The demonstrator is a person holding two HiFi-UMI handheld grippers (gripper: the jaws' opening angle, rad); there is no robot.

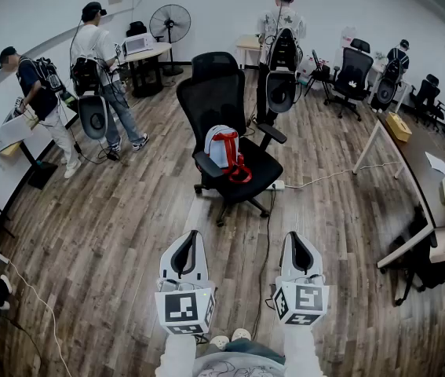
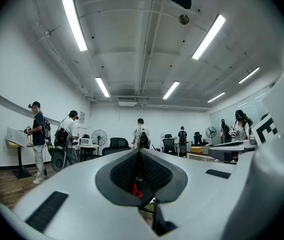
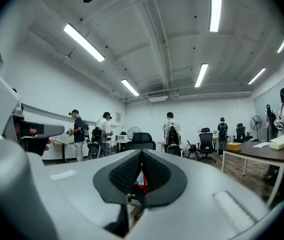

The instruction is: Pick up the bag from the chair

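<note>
Left gripper (image 1: pixel 191 238), right gripper (image 1: pixel 296 238) nearest, side by side, level, pointing toward chair (image 1: pixel 214 93) — jaws of each closed together, nothing held. Bag (image 1: pixel 224 149), white with red straps, upright on chair seat, toward seat's left edge in head view — well apart from both.

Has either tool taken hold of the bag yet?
No, the bag sits on the chair seat, while the left tool and the right tool are shut, short of it.

No legible txt, labels or nos
</note>
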